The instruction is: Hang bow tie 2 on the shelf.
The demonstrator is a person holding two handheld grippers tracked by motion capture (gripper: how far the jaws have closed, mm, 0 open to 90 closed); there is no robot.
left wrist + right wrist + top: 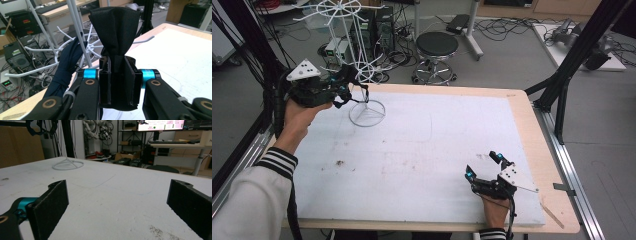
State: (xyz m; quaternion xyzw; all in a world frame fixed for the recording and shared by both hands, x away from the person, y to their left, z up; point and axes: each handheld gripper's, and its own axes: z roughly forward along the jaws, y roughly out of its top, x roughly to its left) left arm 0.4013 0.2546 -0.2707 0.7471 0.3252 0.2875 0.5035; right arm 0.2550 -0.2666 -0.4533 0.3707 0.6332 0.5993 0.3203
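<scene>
Left gripper [117, 82], jaws clamped on a bunched black cloth [116, 30], beside the white wire rack [354, 55]. Drape the cloth squarely over a prong before releasing. Right gripper [486, 167] rests wide open, holding nothing.

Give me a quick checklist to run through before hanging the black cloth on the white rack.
1. Left gripper clamped on the black cloth: ok.
2. White rack standing upright on its ring base: ok.
3. A free rack arm close to the cloth: ok; several bare arms show beside it.
4. Dark blue cloth already on the rack, clear of the chosen arm: cannot tell.
5. Right gripper open, resting low on the table, out of the way: ok.
</scene>
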